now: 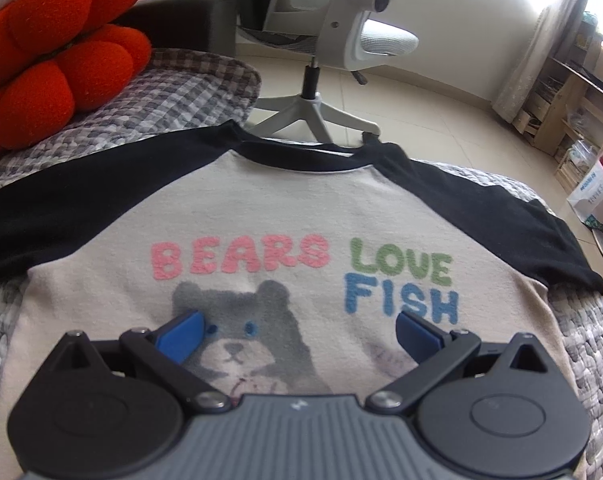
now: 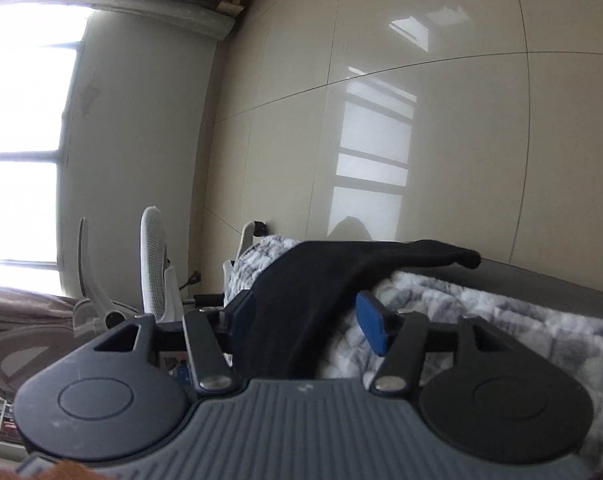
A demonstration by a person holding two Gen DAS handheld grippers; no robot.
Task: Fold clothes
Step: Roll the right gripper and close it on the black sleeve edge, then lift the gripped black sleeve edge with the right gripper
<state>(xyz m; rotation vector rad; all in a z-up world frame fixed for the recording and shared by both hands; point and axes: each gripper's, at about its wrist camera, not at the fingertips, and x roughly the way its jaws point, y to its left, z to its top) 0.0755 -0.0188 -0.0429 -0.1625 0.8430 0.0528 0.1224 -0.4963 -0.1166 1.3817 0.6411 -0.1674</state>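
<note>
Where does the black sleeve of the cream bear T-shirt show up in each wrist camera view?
Left wrist view: black sleeve at right, lying flat on the grey checked quilt.
Right wrist view: black sleeve at centre, between the open right gripper fingers.
Shared landmark: white mesh office chair.

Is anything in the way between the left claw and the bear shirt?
Nothing visible: the open left claw hangs right over the beige bear-print shirt with black sleeves; the orange plush cushion sits off beside it.
</note>
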